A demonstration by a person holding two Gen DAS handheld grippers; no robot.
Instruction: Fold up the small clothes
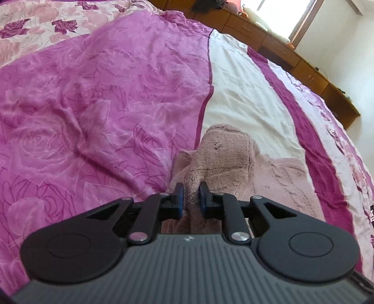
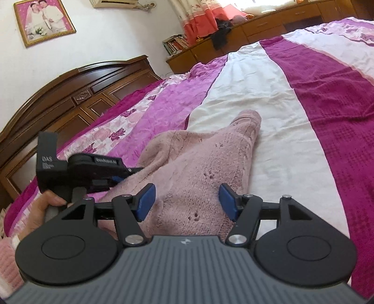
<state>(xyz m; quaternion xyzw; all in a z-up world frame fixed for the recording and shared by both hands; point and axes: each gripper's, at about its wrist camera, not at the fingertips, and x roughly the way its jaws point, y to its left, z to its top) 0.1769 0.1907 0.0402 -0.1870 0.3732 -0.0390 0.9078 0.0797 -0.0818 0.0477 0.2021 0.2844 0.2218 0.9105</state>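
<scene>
Sweater (image 2: 198,168) lies lengthwise away from both cameras, left tongs (image 1: 191,195) clamped on it, right tongs (image 2: 185,201) apart.

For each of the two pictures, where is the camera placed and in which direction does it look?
Left wrist view: sits on the left gripper, looks along the bed toward the wooden cabinets; its fingers pinch the pink knitted garment.
Right wrist view: sits on the right gripper, open over the garment, looks toward the headboard and framed picture; the left gripper and a hand show.
Shared: the garment, bed and cabinets.
</scene>
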